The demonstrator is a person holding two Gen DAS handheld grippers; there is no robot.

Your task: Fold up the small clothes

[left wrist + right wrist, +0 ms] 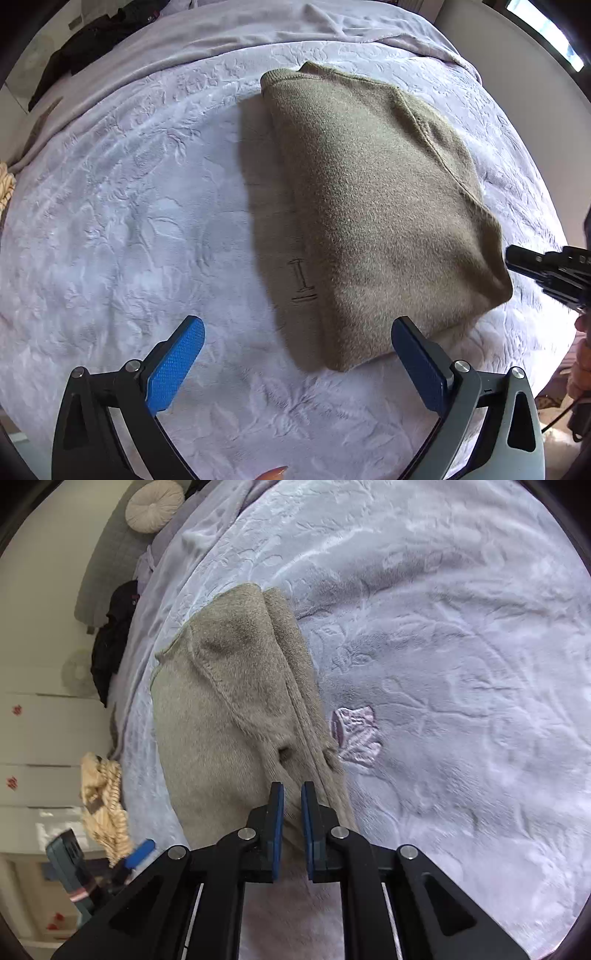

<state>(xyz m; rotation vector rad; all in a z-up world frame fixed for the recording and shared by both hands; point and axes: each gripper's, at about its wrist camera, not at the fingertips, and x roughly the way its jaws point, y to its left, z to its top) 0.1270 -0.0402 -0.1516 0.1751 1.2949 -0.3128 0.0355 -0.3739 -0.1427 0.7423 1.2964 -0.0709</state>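
Two hand-held grippers: left hand-held gripper (297,334) released, above folded olive sweater (369,206) on bed blanket (122,221); right hand-held gripper (292,794) clenched at sweater's edge. Risk: snagged fleece lifts, undoing fold.

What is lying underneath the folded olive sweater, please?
The folded olive sweater rests on a pale lilac embossed blanket covering the bed. The blanket shows all around it; the patch directly beneath, and anything tucked inside the folds, is hidden.

A lilac embossed blanket (110,221) covers the bed (black clothing (92,40) behind).
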